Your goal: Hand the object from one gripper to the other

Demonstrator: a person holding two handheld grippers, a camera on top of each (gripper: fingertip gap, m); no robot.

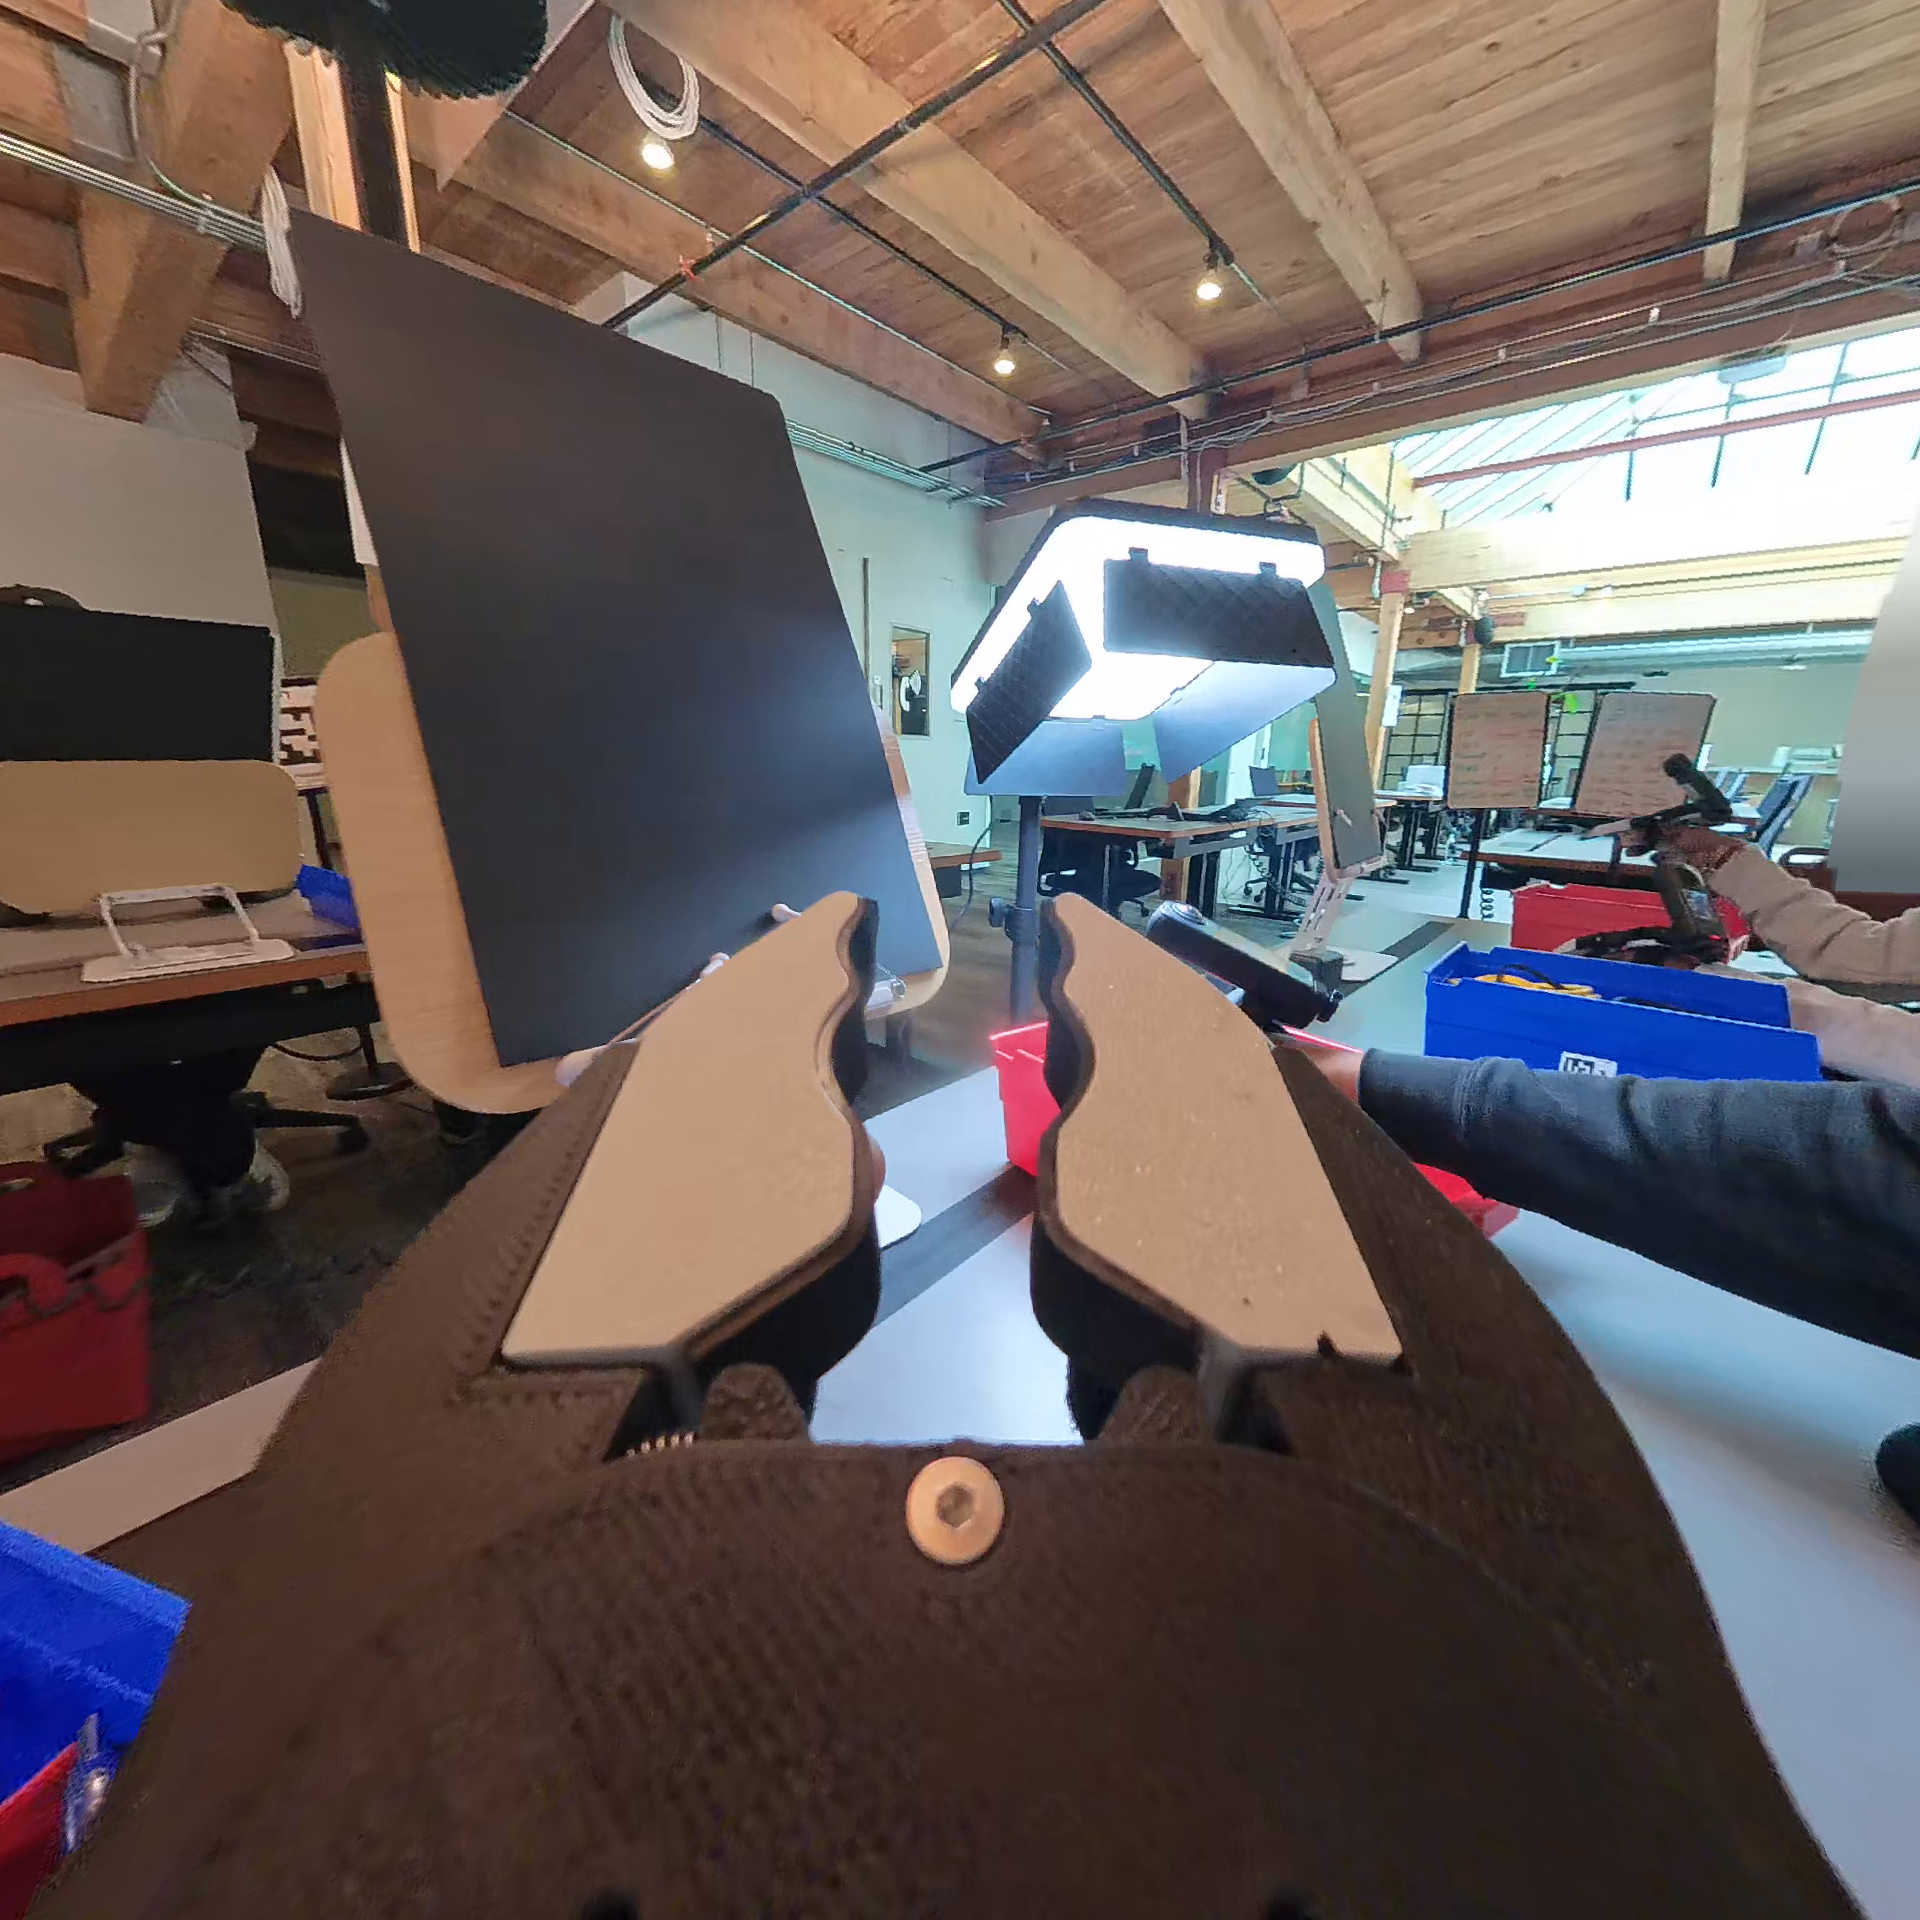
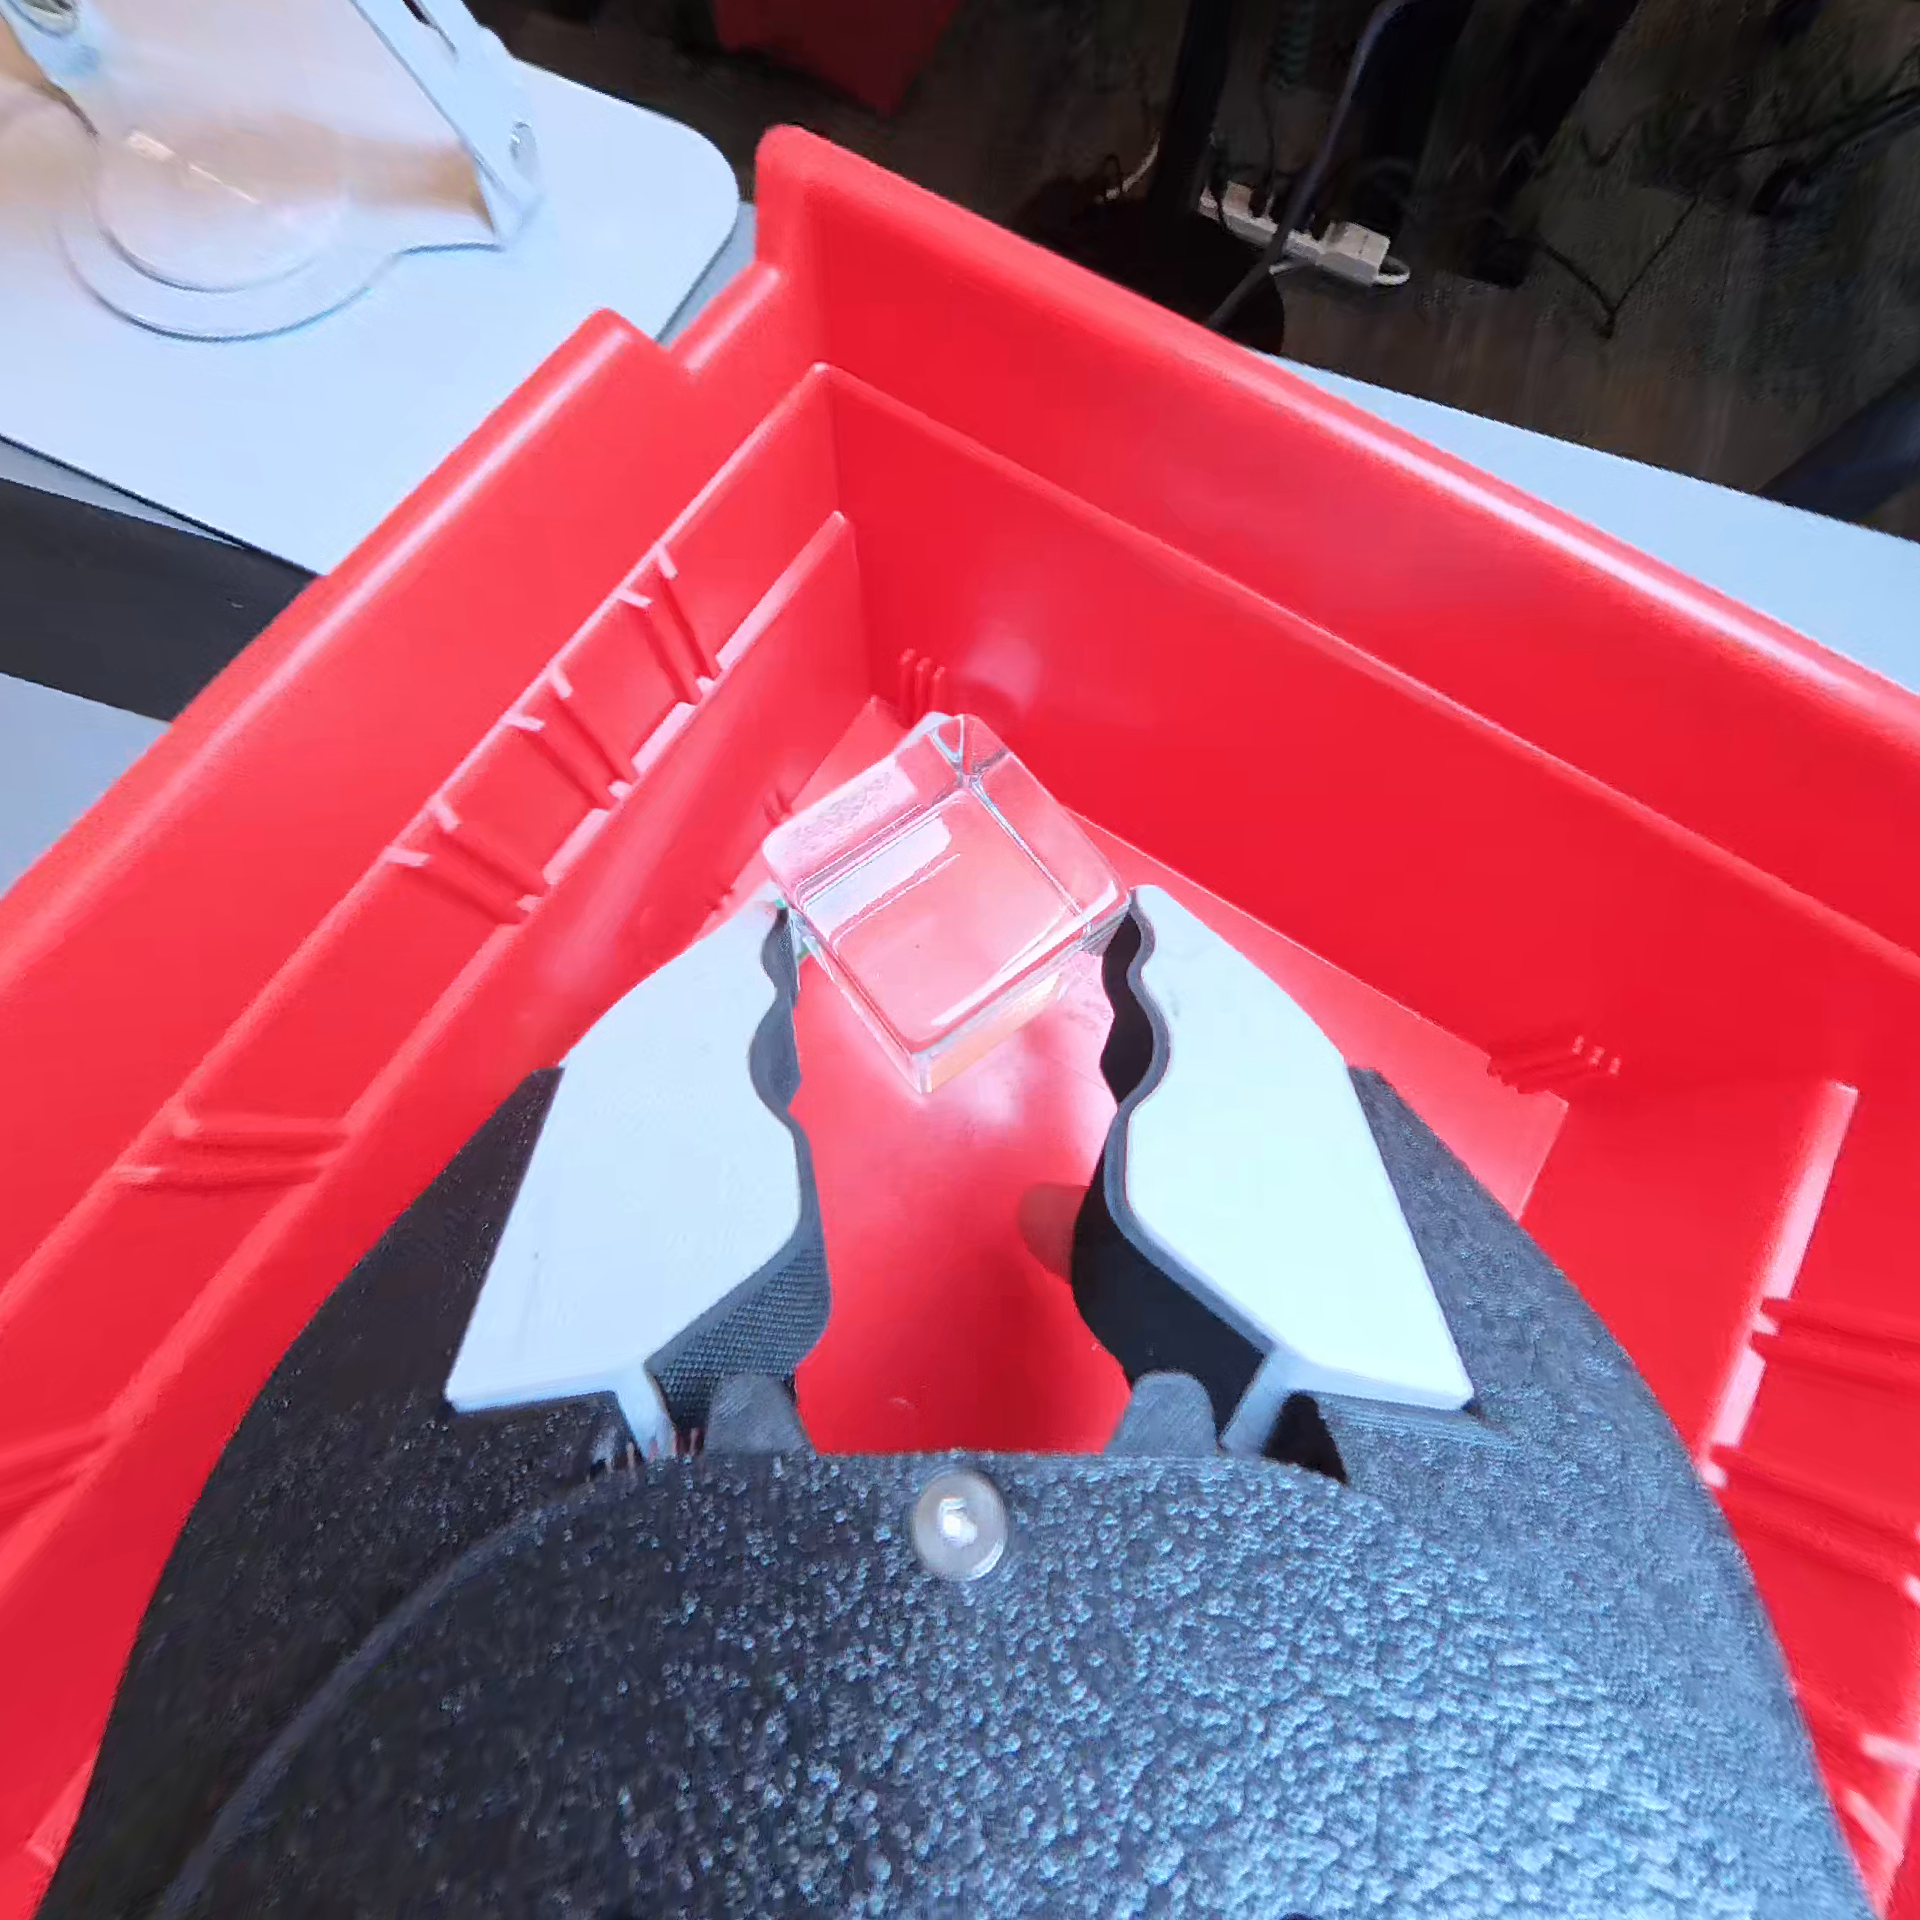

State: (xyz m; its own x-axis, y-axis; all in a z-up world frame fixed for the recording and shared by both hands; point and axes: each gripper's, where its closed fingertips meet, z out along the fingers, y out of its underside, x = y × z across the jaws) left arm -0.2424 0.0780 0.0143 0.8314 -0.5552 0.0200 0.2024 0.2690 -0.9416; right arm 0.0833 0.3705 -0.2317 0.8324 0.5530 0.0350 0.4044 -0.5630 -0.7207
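Observation:
A clear cube (image 2: 940, 904) sits tilted between the fingertips of my right gripper (image 2: 956, 914), low inside a red bin (image 2: 1299, 582). Both pads touch its sides, so the gripper is shut on it. My left gripper (image 1: 956, 925) is open and empty, held above the table and pointing out into the room. In the left wrist view the red bin (image 1: 1023, 1091) shows just past its fingers, with a grey-sleeved arm (image 1: 1610, 1164) reaching into it. The cube is hidden in that view.
A clear stand (image 2: 239, 177) sits on the white table (image 2: 343, 416) left of the red bin. A blue bin (image 1: 1610, 1023) stands at the right, another blue bin (image 1: 73, 1652) at the near left. A black board (image 1: 603, 665) and a lamp (image 1: 1143, 634) stand behind. Across from one pair of fingers to the other is roughly 50 centimeters.

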